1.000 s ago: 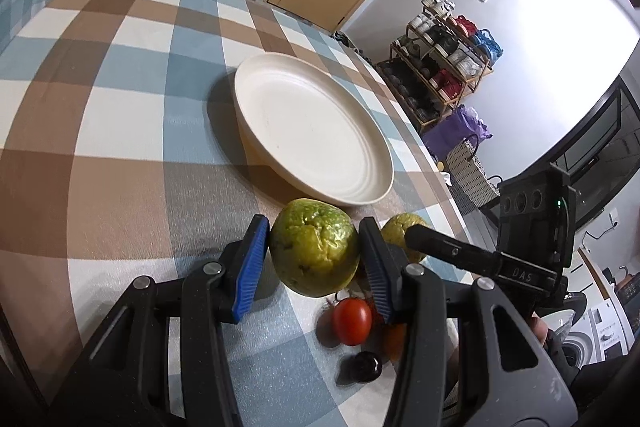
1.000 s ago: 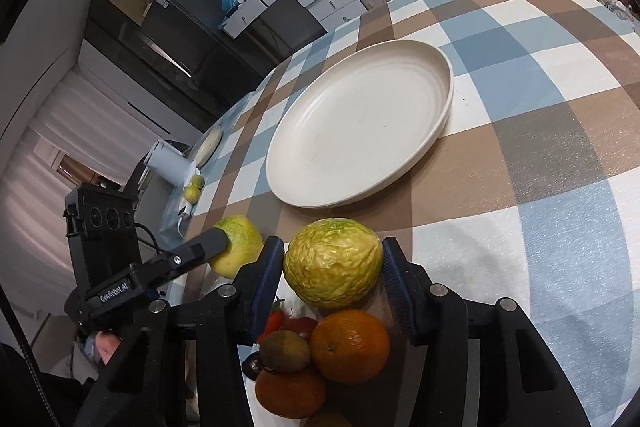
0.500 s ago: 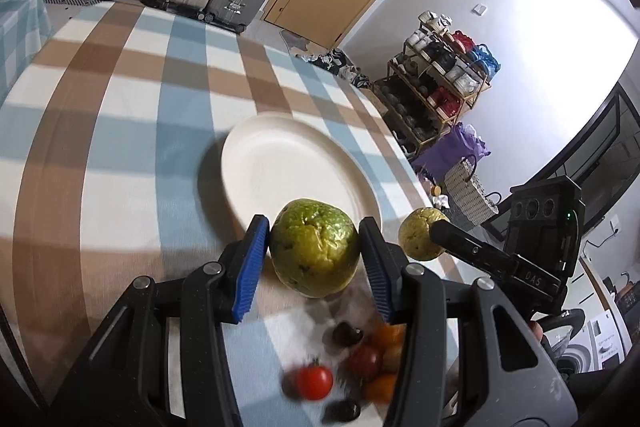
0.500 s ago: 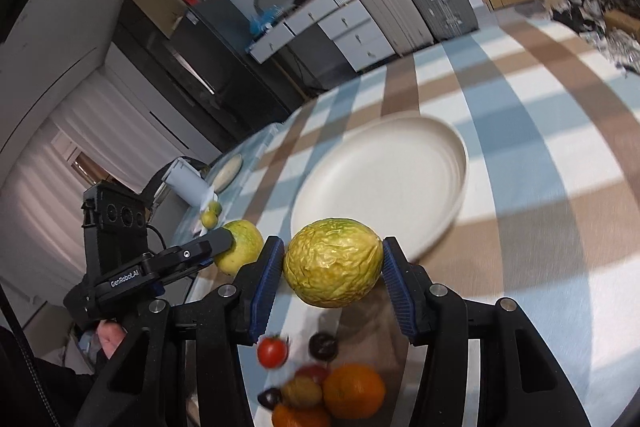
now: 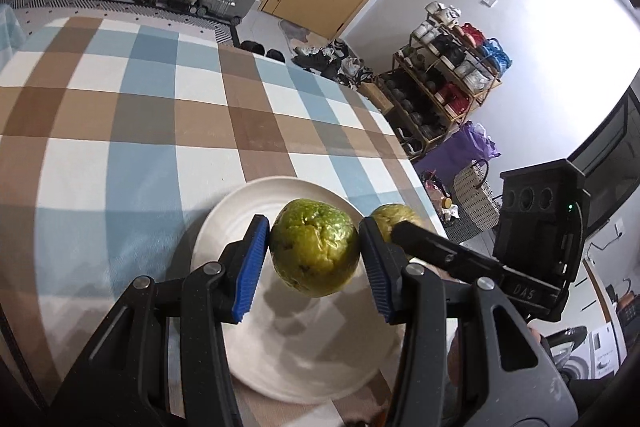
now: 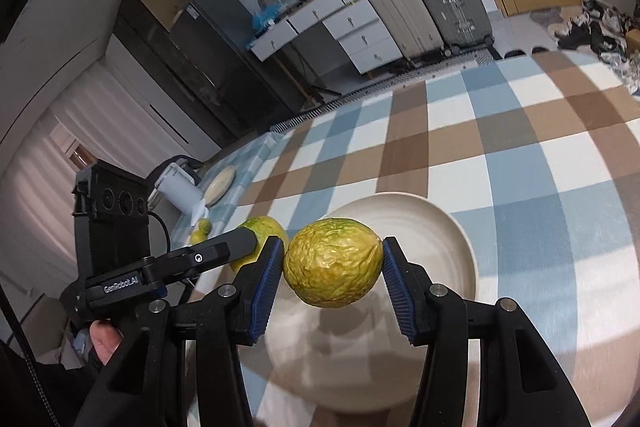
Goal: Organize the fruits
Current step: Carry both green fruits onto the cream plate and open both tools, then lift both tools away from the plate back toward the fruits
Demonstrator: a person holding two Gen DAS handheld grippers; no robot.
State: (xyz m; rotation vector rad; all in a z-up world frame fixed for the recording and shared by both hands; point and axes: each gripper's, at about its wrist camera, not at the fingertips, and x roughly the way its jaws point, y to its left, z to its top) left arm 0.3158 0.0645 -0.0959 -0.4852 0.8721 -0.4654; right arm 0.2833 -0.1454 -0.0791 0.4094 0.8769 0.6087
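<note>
Bright light overhead washes out the white wall [image 5: 560,39]; soft shadows fall on the plate [image 5: 304,355] beneath each fruit. Fisheye bends the checked bench [image 6: 520,155], corners go black, near cloth looks smeared

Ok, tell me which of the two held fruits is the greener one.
The fruit in the left gripper: the left fruit is darker green with brown specks. The right gripper holds a yellower, wrinkled right fruit.
</note>
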